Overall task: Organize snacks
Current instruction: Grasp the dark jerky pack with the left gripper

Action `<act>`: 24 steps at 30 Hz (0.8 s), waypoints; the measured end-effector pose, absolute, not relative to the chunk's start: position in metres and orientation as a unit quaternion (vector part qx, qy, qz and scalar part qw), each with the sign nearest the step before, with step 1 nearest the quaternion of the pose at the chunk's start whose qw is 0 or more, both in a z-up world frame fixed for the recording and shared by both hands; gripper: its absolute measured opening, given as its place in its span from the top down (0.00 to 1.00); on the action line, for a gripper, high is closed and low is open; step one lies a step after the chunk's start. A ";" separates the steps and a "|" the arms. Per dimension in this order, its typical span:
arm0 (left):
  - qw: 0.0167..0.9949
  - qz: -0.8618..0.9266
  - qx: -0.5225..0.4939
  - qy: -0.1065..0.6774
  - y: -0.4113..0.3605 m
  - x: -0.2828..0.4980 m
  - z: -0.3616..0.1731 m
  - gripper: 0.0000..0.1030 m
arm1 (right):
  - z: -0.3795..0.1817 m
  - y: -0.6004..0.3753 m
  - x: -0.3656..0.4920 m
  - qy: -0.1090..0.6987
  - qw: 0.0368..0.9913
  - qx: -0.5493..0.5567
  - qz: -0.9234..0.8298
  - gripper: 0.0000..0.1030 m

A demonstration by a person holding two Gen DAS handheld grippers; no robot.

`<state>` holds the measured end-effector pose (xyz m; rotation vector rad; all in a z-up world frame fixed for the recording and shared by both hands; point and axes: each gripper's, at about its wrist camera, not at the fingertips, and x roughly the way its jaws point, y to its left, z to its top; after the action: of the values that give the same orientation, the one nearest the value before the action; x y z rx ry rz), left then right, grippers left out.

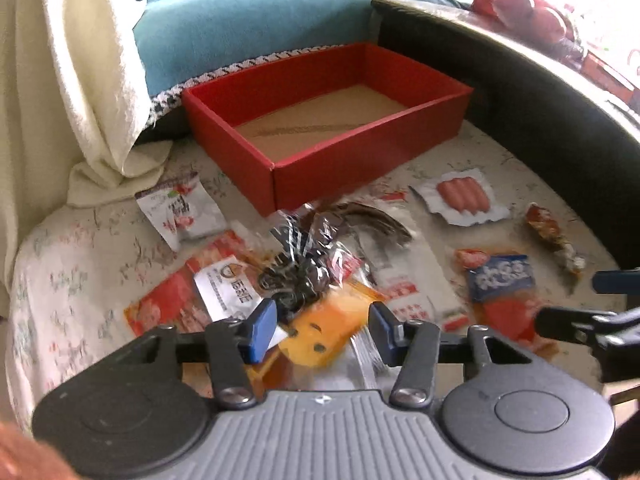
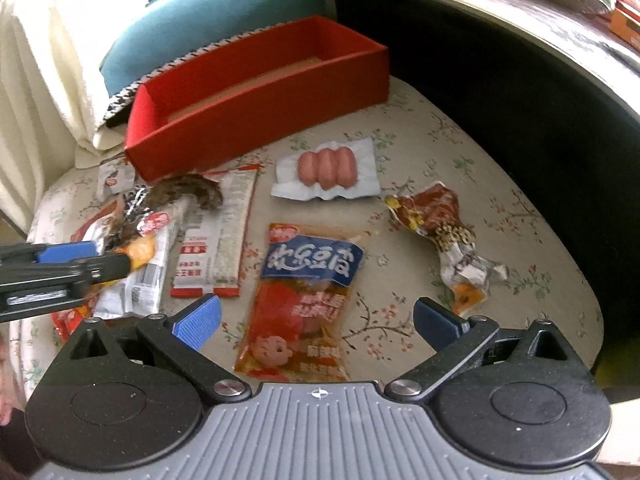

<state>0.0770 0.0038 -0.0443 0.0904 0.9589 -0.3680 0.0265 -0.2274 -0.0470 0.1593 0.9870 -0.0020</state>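
Left gripper (image 1: 322, 330) fingers spread around the orange snack pack (image 1: 320, 320) mid-cushion, not clamped; right gripper (image 2: 316, 320) open. Pack should be pinched squarely, then lifted into the red box (image 1: 328, 120).

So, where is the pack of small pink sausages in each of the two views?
Left wrist view: the sausage pack lies right of centre on the floral cloth, in front of the red box's right corner.
Right wrist view: the sausage pack lies near the centre, in front of the same box.
Shared landmark: the red box, empty, just behind the pack.
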 end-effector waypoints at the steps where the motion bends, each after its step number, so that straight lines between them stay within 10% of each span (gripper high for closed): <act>1: 0.869 -0.177 0.035 0.461 0.006 0.074 -0.042 0.56 | -0.047 -0.229 0.026 0.475 0.876 0.081 -0.001 0.00; 6: 0.880 -0.179 0.059 0.435 0.007 0.075 -0.027 0.28 | -0.049 -0.231 0.024 0.484 0.870 0.095 0.009 0.00; 14: 0.852 -0.226 0.166 0.441 -0.017 0.123 -0.041 0.21 | -0.053 -0.229 0.032 0.492 0.865 0.098 0.015 0.00; 18: 0.837 -0.227 0.189 0.460 -0.035 0.134 -0.072 0.23 | -0.058 -0.233 0.035 0.498 0.862 0.091 0.004 0.00; 24: 0.851 -0.209 0.158 0.456 -0.029 0.113 -0.062 0.57 | -0.056 -0.241 0.031 0.490 0.866 0.093 -0.010 0.00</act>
<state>0.1133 -0.0289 -0.0620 0.3338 0.9596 -0.4407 0.0307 -0.2413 -0.0564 0.1946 1.0269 -0.0208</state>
